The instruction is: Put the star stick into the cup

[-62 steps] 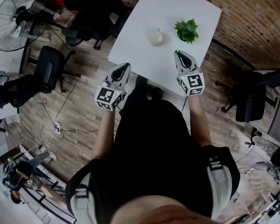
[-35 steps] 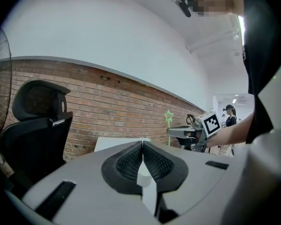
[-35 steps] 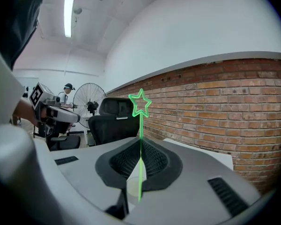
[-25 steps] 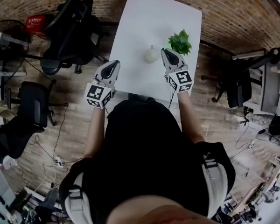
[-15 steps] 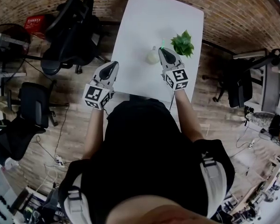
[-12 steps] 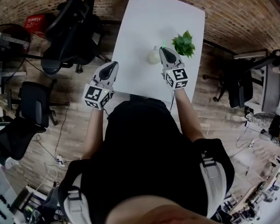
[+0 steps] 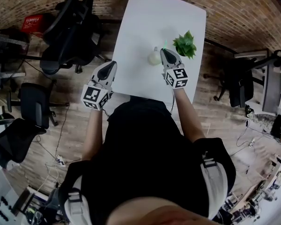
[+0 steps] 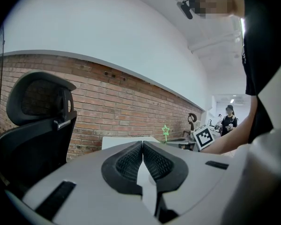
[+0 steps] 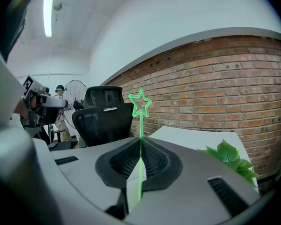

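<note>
Pads point(image 9: 155, 160), ribbed, on right tool point(image 9: 141, 143) pinch slim translucent star stick point(image 9: 141, 125).

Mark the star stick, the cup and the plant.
star stick point(image 9: 141, 128): right gripper view, on the green stem below the star.
cup point(image 7: 153, 57): head view, on its pale side.
plant point(image 7: 185, 45): head view, on the leaves.

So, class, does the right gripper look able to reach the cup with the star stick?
Probably yes: the right gripper, shut on the star stick, is beside the cup, nothing between them.
</note>
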The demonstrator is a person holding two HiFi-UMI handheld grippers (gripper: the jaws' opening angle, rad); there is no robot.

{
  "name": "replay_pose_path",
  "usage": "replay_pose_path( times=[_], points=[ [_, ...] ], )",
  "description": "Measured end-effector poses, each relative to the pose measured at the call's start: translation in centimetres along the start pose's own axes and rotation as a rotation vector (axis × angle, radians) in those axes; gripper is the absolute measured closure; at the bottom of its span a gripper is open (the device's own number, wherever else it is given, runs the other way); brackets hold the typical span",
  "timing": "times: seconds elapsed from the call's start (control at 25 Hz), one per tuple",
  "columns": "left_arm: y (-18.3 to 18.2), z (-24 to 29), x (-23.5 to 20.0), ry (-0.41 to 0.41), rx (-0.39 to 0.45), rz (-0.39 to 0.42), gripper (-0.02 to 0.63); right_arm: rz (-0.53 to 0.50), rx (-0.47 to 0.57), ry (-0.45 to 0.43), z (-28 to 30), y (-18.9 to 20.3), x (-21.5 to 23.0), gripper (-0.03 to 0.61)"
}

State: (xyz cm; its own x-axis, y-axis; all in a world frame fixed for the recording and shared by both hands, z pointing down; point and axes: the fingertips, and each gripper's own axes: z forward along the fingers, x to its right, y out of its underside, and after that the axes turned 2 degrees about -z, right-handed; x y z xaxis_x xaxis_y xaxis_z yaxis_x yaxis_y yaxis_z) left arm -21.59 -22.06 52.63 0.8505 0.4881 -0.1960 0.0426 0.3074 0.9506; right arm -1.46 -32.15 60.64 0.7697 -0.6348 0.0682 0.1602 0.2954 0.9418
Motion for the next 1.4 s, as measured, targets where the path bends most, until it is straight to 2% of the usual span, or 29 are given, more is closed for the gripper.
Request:
replay_pose_path(
  times=[0.88,1.4],
  points=[
    [1.5,2.7,0.0,0.074,-0.041,0.006,0.592,-0.096,-0.157,-0.072,2.5,3.9,-0.6,0.577],
    [2.0,1.6,-1.9,0.017,-0.034,-0.018,0.592,-0.164,-0.21,-0.104,4.2,4.9,-1.5,0.574]
  ],
)
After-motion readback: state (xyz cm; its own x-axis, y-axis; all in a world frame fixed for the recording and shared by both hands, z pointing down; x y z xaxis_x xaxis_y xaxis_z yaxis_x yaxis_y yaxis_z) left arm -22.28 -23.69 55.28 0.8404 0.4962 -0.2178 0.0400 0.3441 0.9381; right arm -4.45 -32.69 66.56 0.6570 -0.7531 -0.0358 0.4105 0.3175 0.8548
